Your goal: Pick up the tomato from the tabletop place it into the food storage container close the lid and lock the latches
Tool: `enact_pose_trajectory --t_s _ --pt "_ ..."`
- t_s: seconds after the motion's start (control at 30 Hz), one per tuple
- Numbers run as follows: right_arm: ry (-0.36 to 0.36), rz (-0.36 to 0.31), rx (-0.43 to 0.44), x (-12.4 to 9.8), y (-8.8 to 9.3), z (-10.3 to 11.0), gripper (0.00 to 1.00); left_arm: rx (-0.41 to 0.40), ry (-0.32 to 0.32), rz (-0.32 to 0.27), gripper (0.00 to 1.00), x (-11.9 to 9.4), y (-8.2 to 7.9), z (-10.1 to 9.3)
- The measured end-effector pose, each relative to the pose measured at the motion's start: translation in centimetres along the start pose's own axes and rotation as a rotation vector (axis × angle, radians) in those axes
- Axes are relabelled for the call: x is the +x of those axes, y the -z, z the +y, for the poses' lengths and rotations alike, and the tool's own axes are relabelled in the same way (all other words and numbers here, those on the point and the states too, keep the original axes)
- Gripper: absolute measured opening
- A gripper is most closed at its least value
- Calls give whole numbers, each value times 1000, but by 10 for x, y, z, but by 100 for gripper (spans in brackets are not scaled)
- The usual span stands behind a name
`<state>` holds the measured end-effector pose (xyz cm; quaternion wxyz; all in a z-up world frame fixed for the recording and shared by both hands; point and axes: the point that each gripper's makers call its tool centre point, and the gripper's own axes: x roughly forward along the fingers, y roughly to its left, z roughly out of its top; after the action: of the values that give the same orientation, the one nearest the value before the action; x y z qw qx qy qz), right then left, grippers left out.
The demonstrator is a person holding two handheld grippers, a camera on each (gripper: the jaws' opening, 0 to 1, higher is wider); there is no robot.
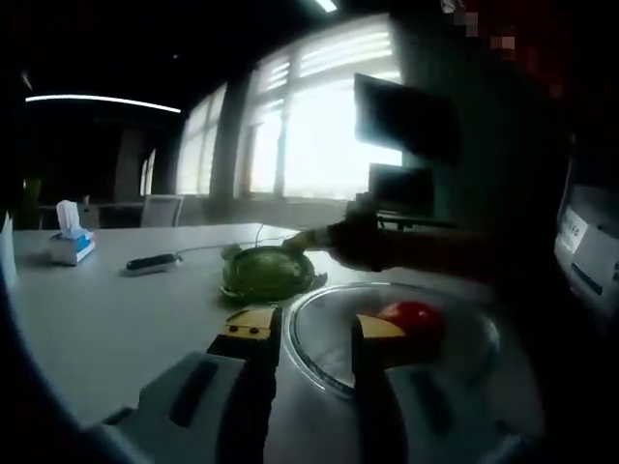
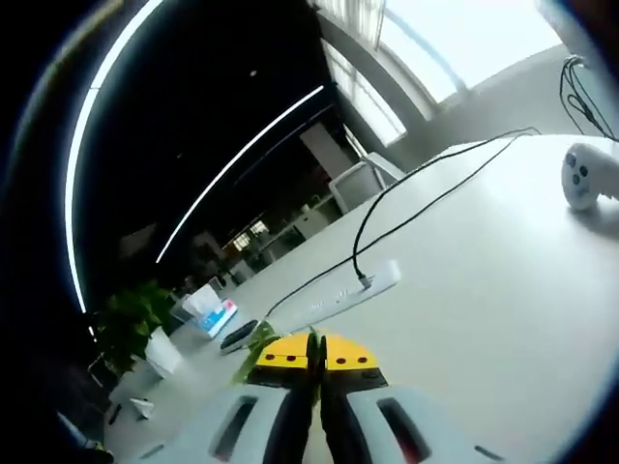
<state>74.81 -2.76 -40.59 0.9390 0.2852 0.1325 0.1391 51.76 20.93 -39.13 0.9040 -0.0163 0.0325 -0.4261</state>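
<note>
A red tomato (image 1: 414,316) lies inside the round clear container (image 1: 319,362) on the white table, seen in the left gripper view. My left gripper (image 1: 311,331) stands open just in front, one jaw outside the container's near rim and the other over it. Behind the container is the round green lid (image 1: 266,274). My right gripper (image 1: 324,237) reaches in from the right and is shut on the lid's far edge. In the right gripper view, the right gripper (image 2: 315,356) is shut, with a sliver of the green lid (image 2: 253,356) showing beside its yellow tips.
A tissue box (image 1: 70,244) and a dark handset (image 1: 151,262) lie at the left of the table (image 1: 97,319), with a chair (image 1: 161,209) behind. A power strip (image 2: 363,287) with a black cable, a white controller (image 2: 586,175) and a potted plant (image 2: 140,324) are around.
</note>
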Motion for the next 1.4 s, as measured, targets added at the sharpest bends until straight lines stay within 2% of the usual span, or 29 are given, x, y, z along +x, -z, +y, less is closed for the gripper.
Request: enact_pose_trajectory --t_s 0.1,0.43,0.53,0.7,0.83,0.93,1.1,1.4 --pt "-18 -12 -11 -15 -3 14 0 0 -1 -1 26 0 0 0" --pt "-72 -47 -85 -31 -18 42 0 -5 12 -4 31 -2 -2 -2" --pt "-86 -55 -119 -17 -14 28 0 7 15 -22 31 -5 -7 -2" --pt "-109 -57 -170 -27 -9 41 0 30 59 -21 33 -8 -8 -10" --pt "-119 -54 -222 -36 -2 51 0 41 83 16 36 -11 -1 -12" --pt "-133 -57 -287 -45 3 62 0 63 88 26 37 -16 -3 -14" --pt "-165 -47 -347 -61 15 86 0 75 85 24 38 -30 -9 -13" --pt "-211 -62 -512 -96 42 132 0 75 77 41 38 -49 -8 -14"
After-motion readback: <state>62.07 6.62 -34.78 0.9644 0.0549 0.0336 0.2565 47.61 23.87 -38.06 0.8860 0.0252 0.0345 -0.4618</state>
